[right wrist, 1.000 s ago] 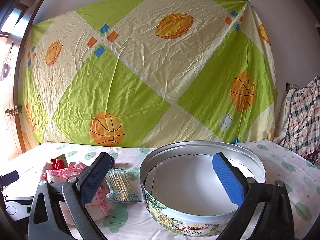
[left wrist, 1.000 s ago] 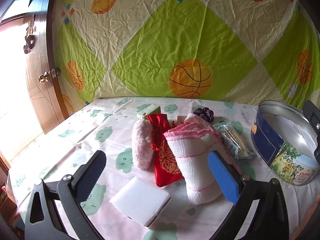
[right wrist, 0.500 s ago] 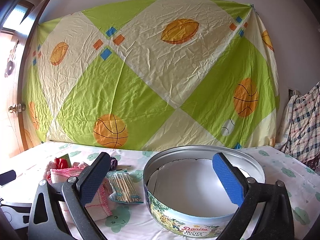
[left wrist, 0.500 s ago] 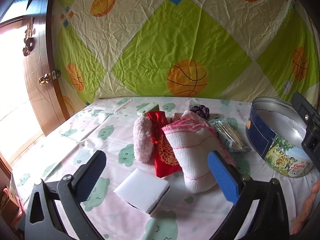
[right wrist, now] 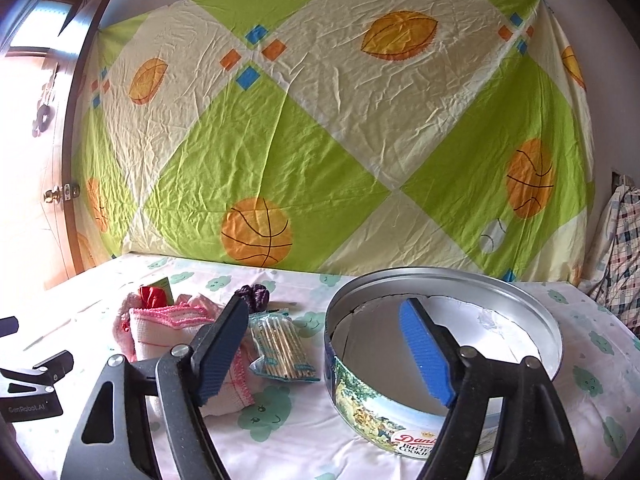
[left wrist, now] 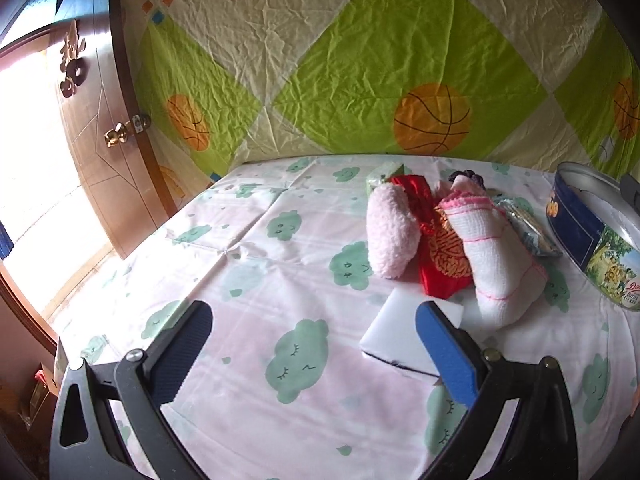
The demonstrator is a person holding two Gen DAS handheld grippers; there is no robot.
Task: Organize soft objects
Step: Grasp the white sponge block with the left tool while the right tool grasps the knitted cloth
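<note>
table (left wrist: 248, 264): fills more of left view than a second ago; soft pile now sits right of centre
cookie tin (right wrist: 400, 400): right gripper (right wrist: 326, 350) jaws just narrowed, astride near rim, not pinching
left gripper (left wrist: 312, 344): spread, empty; white sponge (left wrist: 400, 332) behind right finger

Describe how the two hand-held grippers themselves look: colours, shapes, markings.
Both look alike. The left hand-held gripper and the right hand-held gripper each have two black plastic arms with triangular cut-outs, silver pivot bolts, and long fingers faced with ribbed blue pads. In the right wrist view, the left tool's black body carries white "GenRobot.AI" lettering. No cables or sleeves show.
</note>
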